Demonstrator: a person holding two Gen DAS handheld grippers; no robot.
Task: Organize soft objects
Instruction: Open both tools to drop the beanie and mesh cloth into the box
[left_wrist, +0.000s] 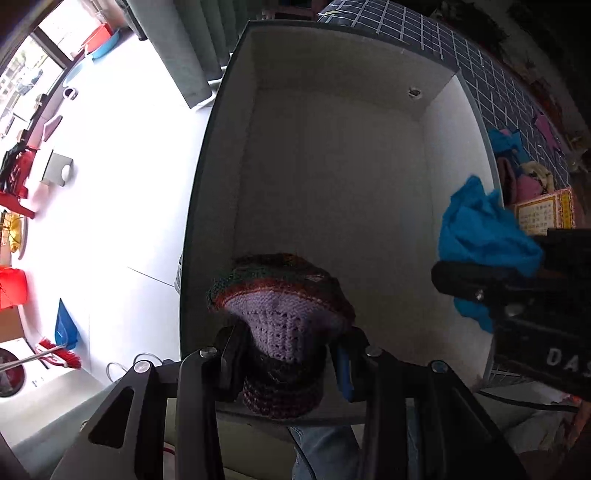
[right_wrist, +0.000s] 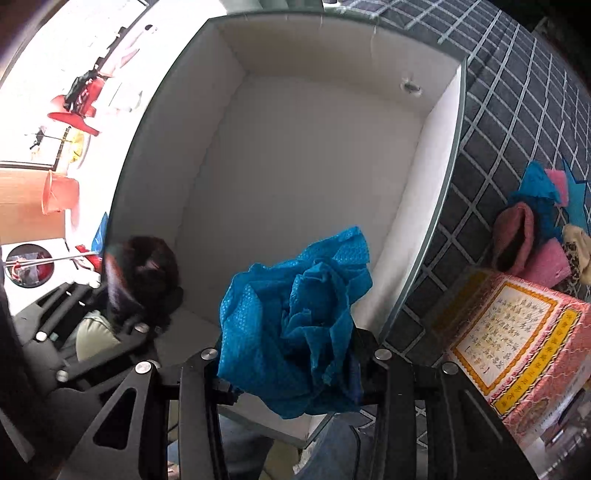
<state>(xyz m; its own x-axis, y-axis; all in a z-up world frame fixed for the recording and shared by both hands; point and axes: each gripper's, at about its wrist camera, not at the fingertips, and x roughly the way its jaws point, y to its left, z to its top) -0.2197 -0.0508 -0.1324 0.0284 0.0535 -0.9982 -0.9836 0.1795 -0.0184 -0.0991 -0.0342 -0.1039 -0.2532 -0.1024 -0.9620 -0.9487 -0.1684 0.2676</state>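
From the left wrist, the left gripper is clenched on a knitted hat, lilac inside with dark red and green bands, held over the near end of a white-lined box. At the right edge the right gripper holds a bunched blue cloth at the box's right wall. From the right wrist, the right gripper grips that crumpled blue cloth above the box's near right corner; the left gripper with the dark hat sits at the left wall. Beside the box, on a dark checked bed cover, lie pink and blue soft items and a pink printed carton.
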